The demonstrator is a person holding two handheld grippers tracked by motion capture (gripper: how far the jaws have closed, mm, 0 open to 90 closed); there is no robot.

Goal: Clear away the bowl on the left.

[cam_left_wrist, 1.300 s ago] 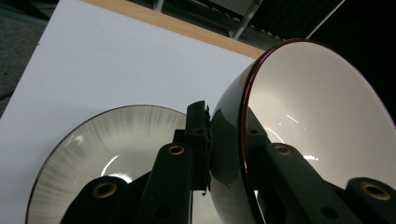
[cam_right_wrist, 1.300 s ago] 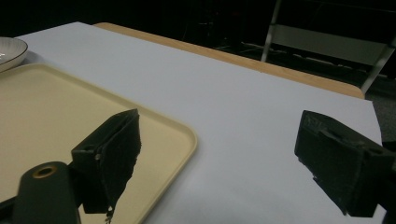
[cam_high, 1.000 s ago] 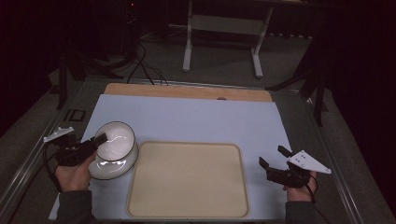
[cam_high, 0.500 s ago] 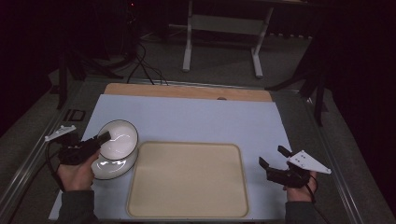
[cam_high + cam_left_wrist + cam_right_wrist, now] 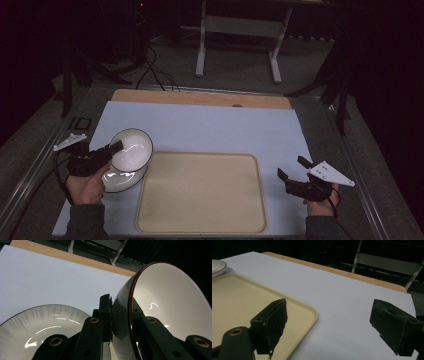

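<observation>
Right now your left gripper [image 5: 116,146] has its jaws pinched on the rim of the upper bowl [image 5: 131,149], left-center of the high view, one jaw inside the rim and one outside. That bowl is tilted, its white inside facing the camera, lifted off the lower bowl [image 5: 119,178], which sits flat on the pale blue mat [image 5: 210,125] just left of the tray [image 5: 201,193]. In the left gripper view the clamped bowl [image 5: 165,307] fills the right side and the resting bowl [image 5: 37,325] sits lower left.

Your right gripper [image 5: 290,171] waits at lower right, just past the tray's right edge, jaws spread wide with nothing between them; the right gripper view confirms the gap.

Progress: the stack is split and one bowl is in the air, nothing more. The tray is bare. Likely left: setting the lifted bowl down, probably on the tray, then dealing with the second bowl.
</observation>
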